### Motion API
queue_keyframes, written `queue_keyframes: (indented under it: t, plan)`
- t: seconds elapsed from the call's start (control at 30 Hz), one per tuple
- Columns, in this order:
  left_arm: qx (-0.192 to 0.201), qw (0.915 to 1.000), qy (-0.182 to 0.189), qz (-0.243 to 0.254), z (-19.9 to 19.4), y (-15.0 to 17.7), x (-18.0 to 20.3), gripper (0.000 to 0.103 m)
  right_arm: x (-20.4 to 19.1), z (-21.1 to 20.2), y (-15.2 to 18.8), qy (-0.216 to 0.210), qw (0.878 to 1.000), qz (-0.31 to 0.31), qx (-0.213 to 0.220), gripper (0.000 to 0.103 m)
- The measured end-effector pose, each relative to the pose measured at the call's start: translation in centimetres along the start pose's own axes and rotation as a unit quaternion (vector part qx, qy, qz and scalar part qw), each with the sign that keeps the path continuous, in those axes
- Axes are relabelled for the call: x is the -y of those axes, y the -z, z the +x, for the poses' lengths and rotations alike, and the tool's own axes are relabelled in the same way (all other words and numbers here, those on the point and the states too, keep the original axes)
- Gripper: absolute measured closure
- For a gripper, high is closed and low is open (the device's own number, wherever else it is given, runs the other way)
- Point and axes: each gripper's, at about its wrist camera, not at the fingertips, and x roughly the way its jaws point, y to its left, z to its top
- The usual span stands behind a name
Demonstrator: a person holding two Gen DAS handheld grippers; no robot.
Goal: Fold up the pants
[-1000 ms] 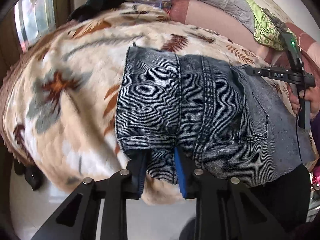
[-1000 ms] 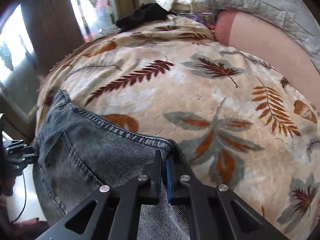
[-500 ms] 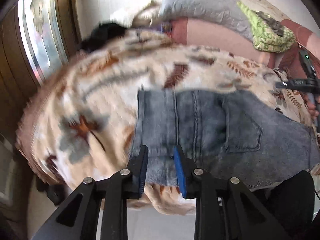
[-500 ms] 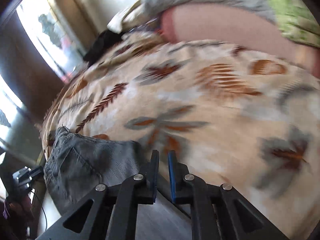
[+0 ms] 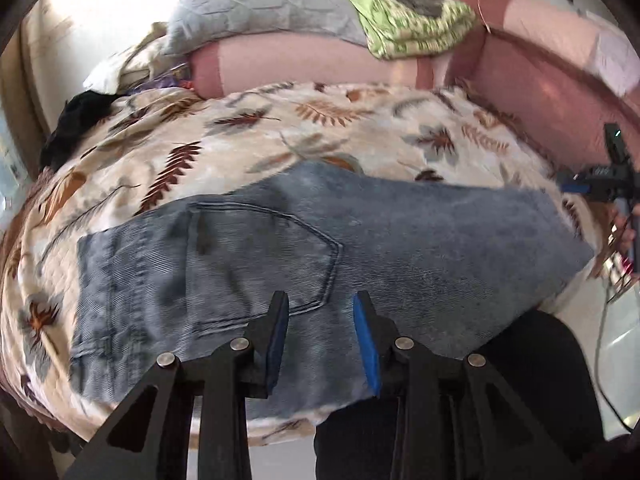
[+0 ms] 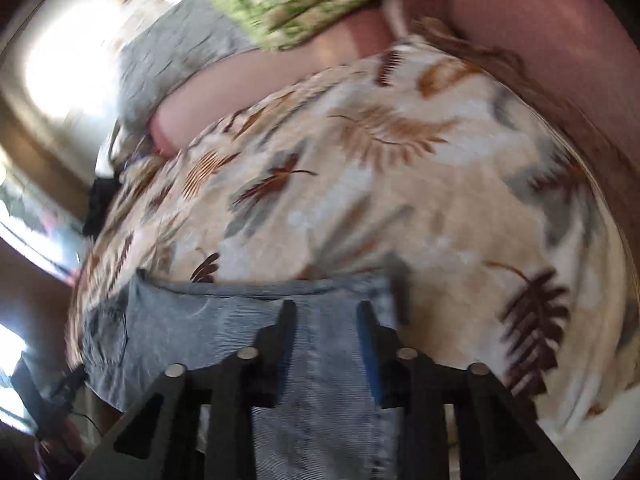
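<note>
both my grippers are opening above the pants (image 5: 320, 248), left gripper (image 5: 320, 320) and right gripper (image 6: 326, 320) pinching nothing. folded denim lies along the bedspread's (image 5: 360, 140) near edge; i should press the layers flat, squaring edges before another fold.

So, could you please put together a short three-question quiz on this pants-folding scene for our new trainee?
1. True or false: the jeans lie on a leaf-print bedspread.
2. Which colour is the folded cloth on the grey pillow? A red, B green, C black.
3. Fill in: the left claw hovers beside the jeans' back ____.

Key: 1 true; 2 B; 3 pocket.
</note>
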Motion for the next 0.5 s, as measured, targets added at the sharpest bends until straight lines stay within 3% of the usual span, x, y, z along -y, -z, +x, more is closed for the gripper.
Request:
queue_keyframes:
  t: [0.17,0.33,0.5]
  plan:
    - [-0.032,0.9987,-0.04,-0.006,3.8,-1.4,-0.2,0.068,2.5,1.1,-0.5,-0.01,0.999,0.036,0.014,0.068]
    - [-0.035,0.9983,-0.045,-0.011,5.9,-4.1,-0.3,0.068,1.3,4.6,-1.1,0.027,0.999,-0.005,-0.017,0.068]
    - [-0.022,0.999,-0.027,0.027,9.1,-7.5,2.2,0.068,-0.2,5.9,-0.6,0.077,0.995,-0.066,-0.018,0.086]
